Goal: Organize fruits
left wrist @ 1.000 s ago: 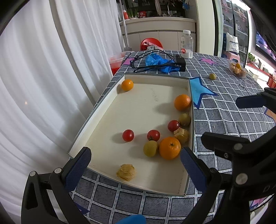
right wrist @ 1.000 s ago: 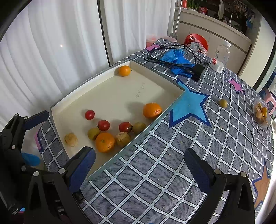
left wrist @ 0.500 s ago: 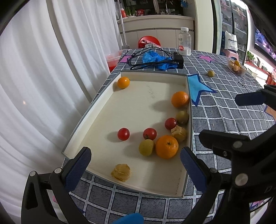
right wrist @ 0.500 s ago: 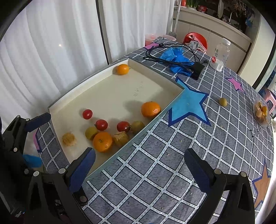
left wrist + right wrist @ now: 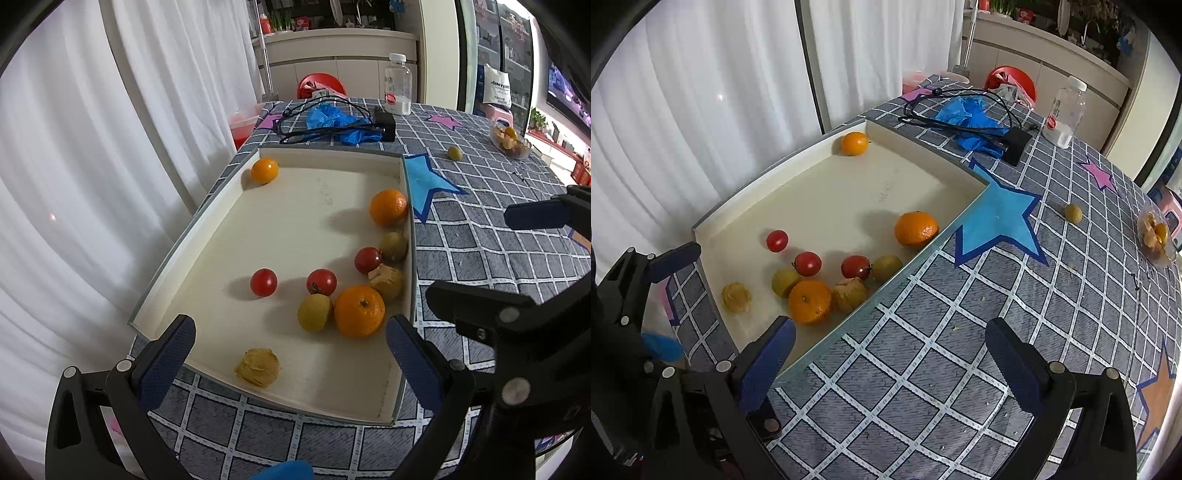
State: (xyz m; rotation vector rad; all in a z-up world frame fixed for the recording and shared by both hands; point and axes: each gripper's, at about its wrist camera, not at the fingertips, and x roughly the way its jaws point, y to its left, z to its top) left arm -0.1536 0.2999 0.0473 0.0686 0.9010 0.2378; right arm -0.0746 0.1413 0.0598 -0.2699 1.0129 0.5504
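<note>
From the left wrist, the left gripper (image 5: 288,349) hangs with its fingers spread wide and empty over the near end of the cream tray (image 5: 225,192). Compared with a second ago the tray sits slightly further off and lower in this view, so the gripper has pulled back and up a little; none of the fruit has shifted. Most of it is bunched against the tray's right wall: a big orange (image 5: 359,311) touching a greenish plum (image 5: 314,312), a husked fruit (image 5: 387,283) just behind, three tomatoes (image 5: 321,282), and a second orange (image 5: 388,206) further along. A small orange (image 5: 264,170) sits alone in the far corner and another husked fruit (image 5: 257,367) lies near the front edge.

From the right wrist, the right gripper (image 5: 886,360) is also spread apart and empty, hovering over the checked tablecloth (image 5: 923,373) just outside the tray. One stray plum (image 5: 1073,213) lies on the cloth well apart from the tray, beyond the blue star. A dish (image 5: 1156,236) at the far edge seems to hold more fruit, though it is too warped to be sure.

Since only the cameras moved, sorting has probably not begun; both grippers are free to pick.
</note>
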